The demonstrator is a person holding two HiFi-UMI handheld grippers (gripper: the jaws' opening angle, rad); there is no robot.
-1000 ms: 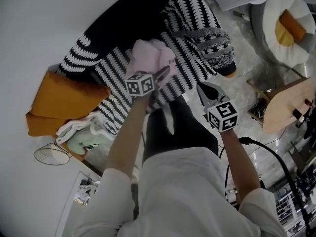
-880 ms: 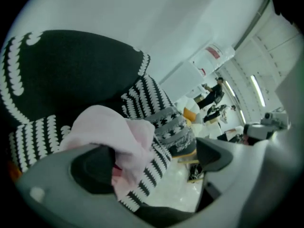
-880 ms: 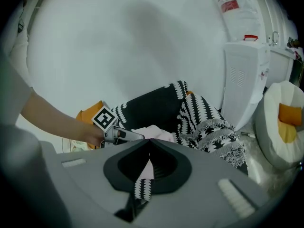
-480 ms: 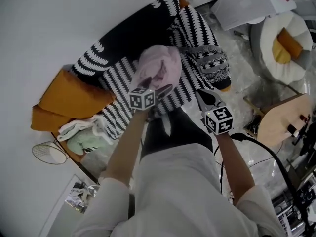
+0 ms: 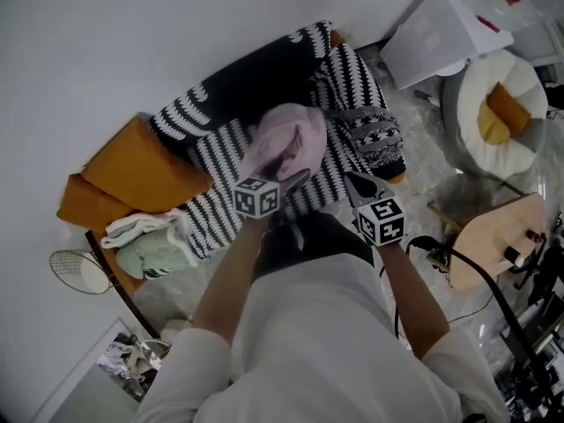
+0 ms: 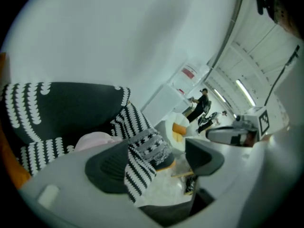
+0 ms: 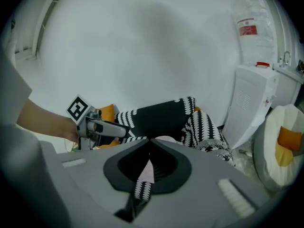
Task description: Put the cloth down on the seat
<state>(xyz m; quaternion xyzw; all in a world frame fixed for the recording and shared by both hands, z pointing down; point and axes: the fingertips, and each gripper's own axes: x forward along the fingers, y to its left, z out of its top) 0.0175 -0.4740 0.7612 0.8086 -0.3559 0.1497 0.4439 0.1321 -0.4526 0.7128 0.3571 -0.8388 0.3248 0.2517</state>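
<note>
A pink cloth (image 5: pixel 286 141) lies bunched on the seat (image 5: pixel 211 148), which has a black-and-white striped cover. My left gripper (image 5: pixel 295 180) hovers just at the cloth's near edge. Its jaws stand apart and are closing, with nothing between them. In the left gripper view (image 6: pixel 159 158) the pink cloth (image 6: pixel 95 140) shows behind the left jaw, outside the gap. My right gripper (image 5: pixel 354 181) is to the right, over the seat's front edge. In its own view the right gripper (image 7: pixel 149 140) is shut and empty, with the cloth (image 7: pixel 164 139) just beyond its tips.
A grey patterned blanket (image 5: pixel 370 135) lies on the seat's right end. Orange cushions (image 5: pixel 132 174) and a pile of pale cloths (image 5: pixel 150 245) sit to the left. On the right are a white box (image 5: pixel 441 33), a round white chair (image 5: pixel 498 113), a wooden stool (image 5: pixel 493 245) and a black cable (image 5: pixel 489 289).
A second ago the pink cloth was bunched at my left gripper's jaws. It now rests on the seat and the left gripper has drawn back a little. The right gripper stays shut.
</note>
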